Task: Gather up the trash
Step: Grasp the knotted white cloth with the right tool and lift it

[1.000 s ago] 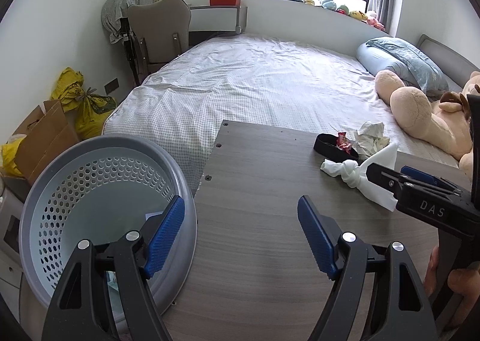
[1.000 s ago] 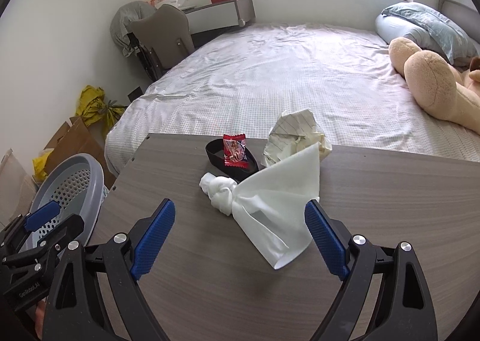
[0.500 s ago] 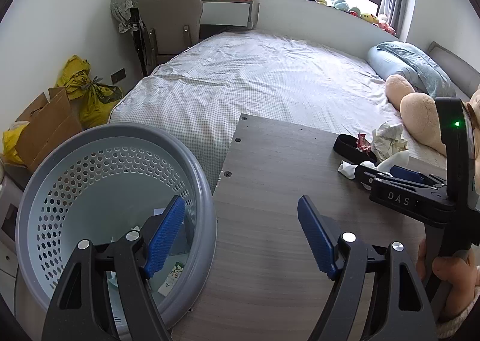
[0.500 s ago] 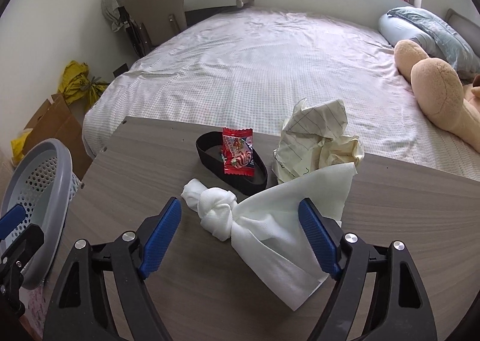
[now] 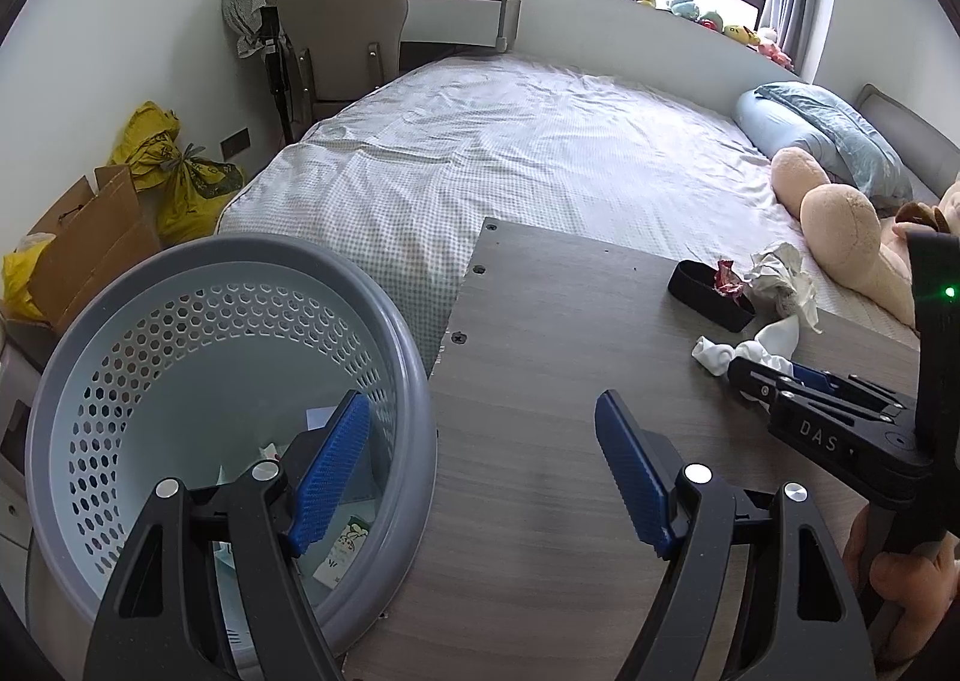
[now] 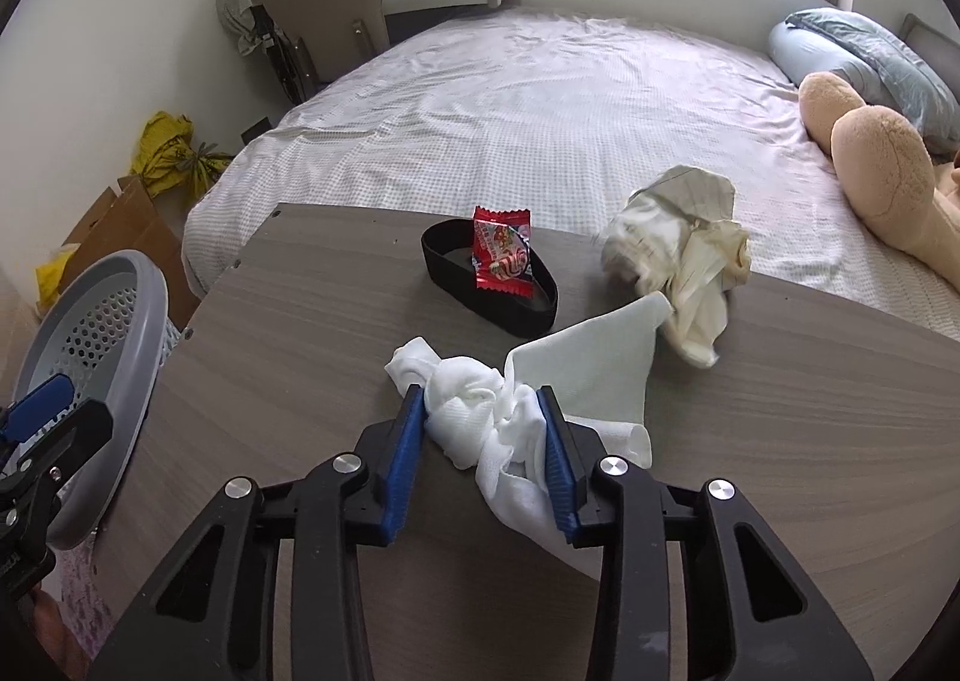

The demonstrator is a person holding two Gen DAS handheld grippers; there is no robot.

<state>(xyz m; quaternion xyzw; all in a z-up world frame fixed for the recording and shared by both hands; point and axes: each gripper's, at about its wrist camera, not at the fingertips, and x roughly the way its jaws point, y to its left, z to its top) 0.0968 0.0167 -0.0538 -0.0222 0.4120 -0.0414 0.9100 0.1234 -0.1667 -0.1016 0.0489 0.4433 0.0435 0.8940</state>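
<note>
Gripping the knotted white cloth [image 6: 480,411], the right gripper [image 6: 483,429] had its 2 blue pads [image 6: 403,441] pressed against the bunched knot on both sides, low over the grey wooden table [image 6: 288,333]. A flat loose end of the cloth spread just ahead and to the right of the pads. Further ahead of this gripper lay a black oval tray [image 6: 489,291] with a red candy wrapper [image 6: 503,256] leaning on it, and to the right of the tray a crumpled paper [image 6: 678,243] touched the tip of the cloth. The left gripper [image 5: 483,468] hung with its 2 pads wide apart and nothing between them; its left pad [image 5: 327,471] was over the grey basket [image 5: 150,285], which held some paper scraps, and its right pad was over the table. Behind the table was a bed [image 5: 540,141].
</note>
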